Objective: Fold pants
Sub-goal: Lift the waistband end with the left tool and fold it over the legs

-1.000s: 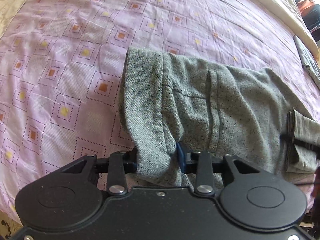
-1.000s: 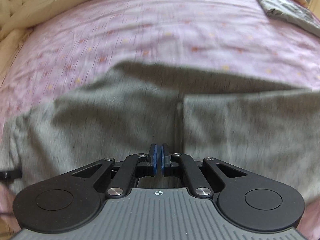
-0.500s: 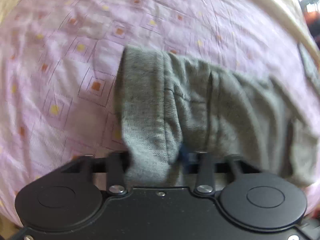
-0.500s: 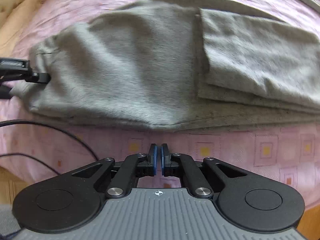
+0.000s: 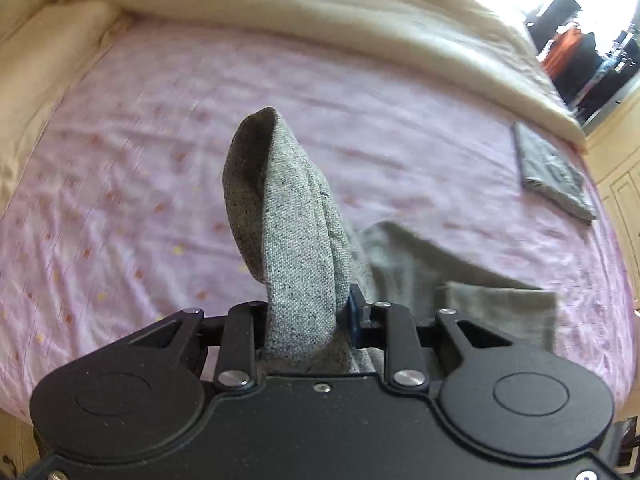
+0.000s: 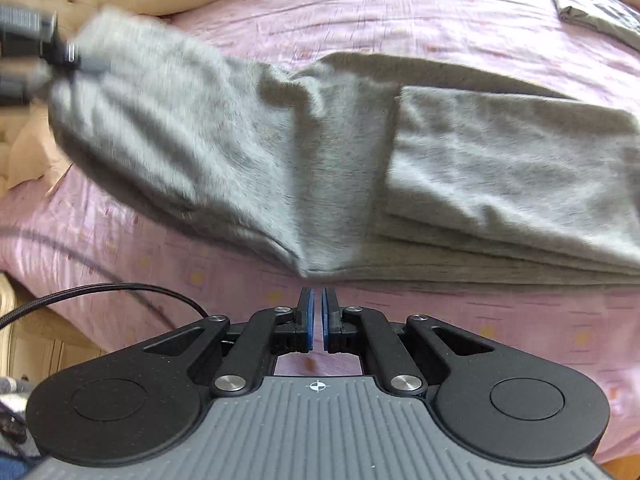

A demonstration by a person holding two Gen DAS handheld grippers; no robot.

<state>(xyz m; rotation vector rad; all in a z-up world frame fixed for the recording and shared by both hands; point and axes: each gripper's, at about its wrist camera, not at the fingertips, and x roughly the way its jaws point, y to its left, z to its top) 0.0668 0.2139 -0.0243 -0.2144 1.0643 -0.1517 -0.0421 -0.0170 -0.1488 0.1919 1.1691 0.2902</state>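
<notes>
A pair of grey knit pants (image 6: pixel 500 168) lay across a bed covered in a pink sheet (image 5: pixel 140 168) printed with small orange and yellow squares. In the right wrist view, the pants were partly folded: a layered stack rested flat on the sheet at the right, with one folded panel lying on top of thicker layers beneath. The other end of the garment rose off the bed toward the upper left, where it appeared blurred.

The left gripper (image 5: pixel 308 316) was clamped on that raised end. In its own view, a thick bunched roll of grey fabric (image 5: pixel 288 232) stood up from between the fingers, filling the space between them, with one blue pad (image 5: pixel 354 312) showing just to the right of the cloth. The same gripper appeared as a dark blurred shape (image 6: pixel 28 44) at the top left of the right wrist view, at the lifted end of the cloth.

The right gripper (image 6: pixel 318 312) hovered just in front of the near edge of the pants, not touching them. Its two blue pads (image 6: pixel 306 320) were nearly together, with only a thin slit between them, and held nothing.

A black braided cable (image 6: pixel 100 294) curved over the bed's near edge at the left. A second folded grey garment (image 5: pixel 554 172) lay well apart near the far right of the sheet. A cream duvet (image 5: pixel 360 24) was bunched along the far side of the bed.
</notes>
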